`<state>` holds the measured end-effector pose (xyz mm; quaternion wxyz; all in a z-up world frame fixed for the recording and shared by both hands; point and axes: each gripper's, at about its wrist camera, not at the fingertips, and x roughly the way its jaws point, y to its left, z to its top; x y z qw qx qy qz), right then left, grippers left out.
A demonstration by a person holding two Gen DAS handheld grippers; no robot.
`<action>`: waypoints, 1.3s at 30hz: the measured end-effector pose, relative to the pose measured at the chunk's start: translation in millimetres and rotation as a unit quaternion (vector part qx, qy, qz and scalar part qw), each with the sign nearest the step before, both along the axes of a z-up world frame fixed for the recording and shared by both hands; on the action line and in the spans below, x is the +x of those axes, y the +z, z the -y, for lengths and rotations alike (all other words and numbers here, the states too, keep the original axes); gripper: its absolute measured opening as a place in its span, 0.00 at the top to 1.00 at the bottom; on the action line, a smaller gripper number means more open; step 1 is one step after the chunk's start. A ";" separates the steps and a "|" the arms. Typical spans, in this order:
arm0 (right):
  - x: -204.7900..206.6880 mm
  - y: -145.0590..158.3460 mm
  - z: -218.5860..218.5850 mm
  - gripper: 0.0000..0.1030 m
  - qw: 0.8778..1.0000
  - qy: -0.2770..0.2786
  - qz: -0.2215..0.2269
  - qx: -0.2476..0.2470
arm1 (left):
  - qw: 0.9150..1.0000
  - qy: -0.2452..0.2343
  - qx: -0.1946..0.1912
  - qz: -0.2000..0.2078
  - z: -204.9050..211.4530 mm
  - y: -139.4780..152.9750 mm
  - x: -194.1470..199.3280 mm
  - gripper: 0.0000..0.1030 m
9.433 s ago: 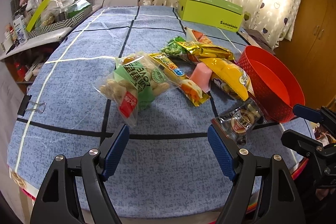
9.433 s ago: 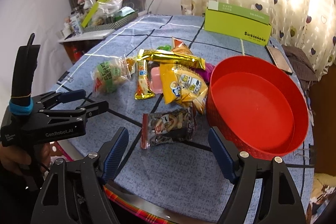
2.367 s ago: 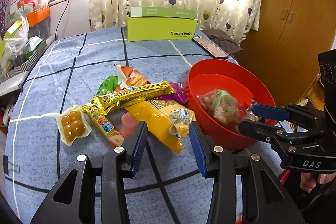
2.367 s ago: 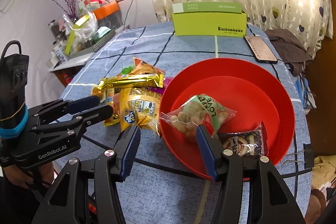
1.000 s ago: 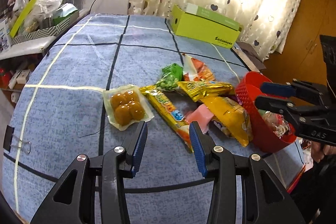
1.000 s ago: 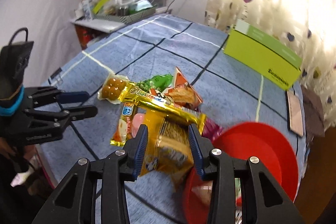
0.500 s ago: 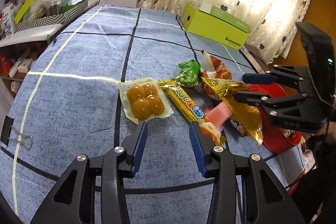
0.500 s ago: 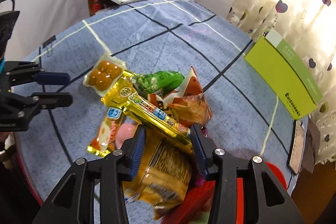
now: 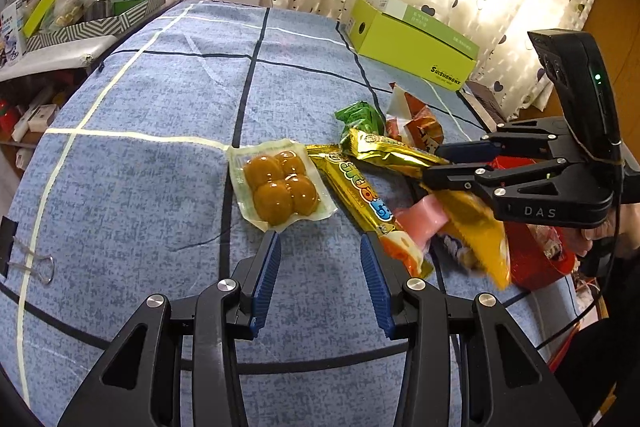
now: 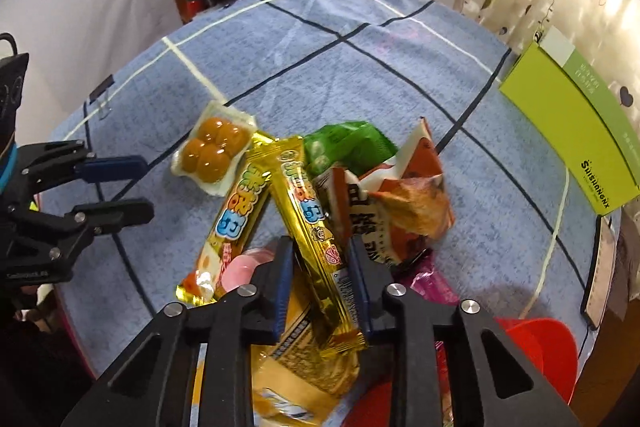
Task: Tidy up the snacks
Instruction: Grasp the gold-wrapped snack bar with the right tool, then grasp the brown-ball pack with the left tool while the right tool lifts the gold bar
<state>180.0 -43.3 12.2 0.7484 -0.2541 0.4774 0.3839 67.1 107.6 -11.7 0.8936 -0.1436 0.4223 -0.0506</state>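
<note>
**A:** What has changed on the right side?

**B:** A second ago the right tool (image 10: pixel 320 263) was over the snack pile with its jaws apart. Now it has dropped in and shut on the long gold foil snack bar (image 10: pixel 310 223), which runs between its blue pads and sits across the top of the heap.

**A:** And the left tool (image 9: pixel 320 263)?

**B:** Half open and empty, as it was a second ago. It hovers above the blue checked cloth on the worktop (image 9: pixel 160 115), just short of the clear vacuum pack of four brown balls (image 9: pixel 280 185).

**A:** Where does that leave the task?

**B:** The red round plastic basket (image 10: pixel 536 355) is at the near right edge of the worktop, beside the pile. With the gold bar gripped, I'd judge the next step is lifting it into the basket. Left on the cloth are a second gold bar (image 9: pixel 366 201), a green packet (image 10: pixel 348 145), an orange crisp bag (image 10: pixel 404 203), a pink piece (image 9: pixel 422 221) and a yellow bag (image 9: pixel 478 227).
</note>
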 end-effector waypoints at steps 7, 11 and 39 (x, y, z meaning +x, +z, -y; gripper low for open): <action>-13.8 15.4 10.6 0.82 0.999 -0.037 -0.004 0.006 | 1.000 0.012 0.004 0.006 -14.2 5.1 -2.6 0.58; -29.0 29.2 17.9 0.82 0.998 -0.054 0.014 0.015 | 1.000 0.020 0.005 0.012 -19.9 7.0 2.9 0.58; -48.4 26.3 46.5 0.81 0.995 -0.088 -0.007 0.055 | 0.997 0.060 0.040 -0.020 -8.3 -23.0 59.4 0.49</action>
